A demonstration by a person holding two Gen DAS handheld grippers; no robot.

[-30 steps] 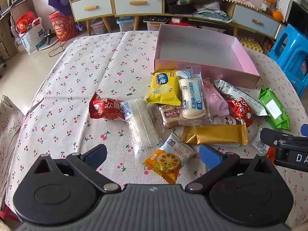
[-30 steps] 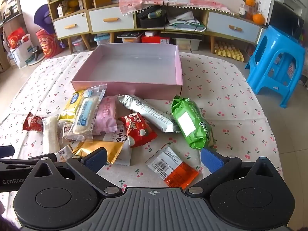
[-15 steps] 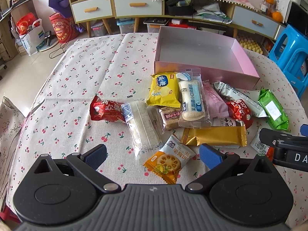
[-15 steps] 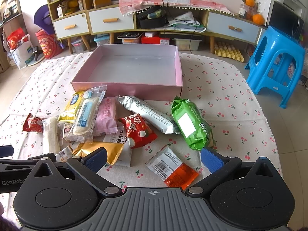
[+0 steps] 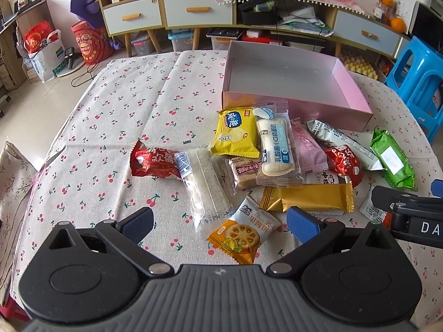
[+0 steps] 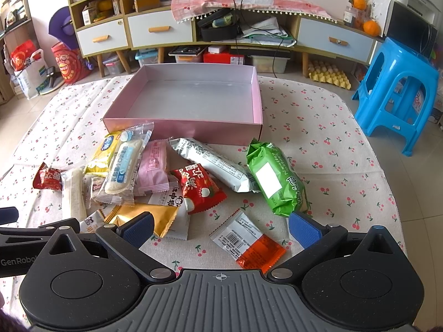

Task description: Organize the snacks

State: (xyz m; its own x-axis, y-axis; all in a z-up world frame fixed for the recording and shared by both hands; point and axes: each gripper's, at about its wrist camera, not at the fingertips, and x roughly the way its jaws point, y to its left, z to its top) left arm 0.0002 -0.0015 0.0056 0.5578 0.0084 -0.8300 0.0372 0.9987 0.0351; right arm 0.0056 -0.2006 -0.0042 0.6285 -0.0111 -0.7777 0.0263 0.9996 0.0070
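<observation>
- at far left of the cherry-print tablecloth [image 5: 116,116], a red packet [image 5: 153,163], touching a long clear-wrapped white bar [image 5: 203,185] just to its right.
- near the left gripper [image 5: 218,222], jaws spread wide and holding nothing, an orange lotus-root chip packet [image 5: 241,233] lying between the blue pads [image 5: 137,221] but not touched.
- behind that, a yellow chip bag [image 5: 235,134] with a clear-wrapped white bread roll [image 5: 275,146] overlapping its right edge; a brown cracker pack [image 5: 245,171] tucked under both.
- right of the roll, a pink packet [image 5: 308,146], partly covered by it.
- in front of these, a gold foil bar [image 5: 307,197] lying crosswise over a white packet with red lettering [image 6: 173,197].
- further right, a red strawberry-print packet [image 6: 198,189], resting against a long white-and-grey wrapper [image 6: 213,164] that runs diagonally toward the box.
- beyond the pile, the pink box [image 6: 193,128], open and with no snacks inside, its front wall just behind the snacks.
- right of the grey wrapper and touching its end, a green pack [image 6: 277,179] with a white label.
- nearest the right gripper [image 6: 221,228], jaws wide apart and gripping nothing, a white-and-orange sachet [image 6: 247,239] with a barcode lying on the cloth between the pads, apart from the other snacks.
- on the floor at far right, a blue plastic stool [image 6: 396,91].
</observation>
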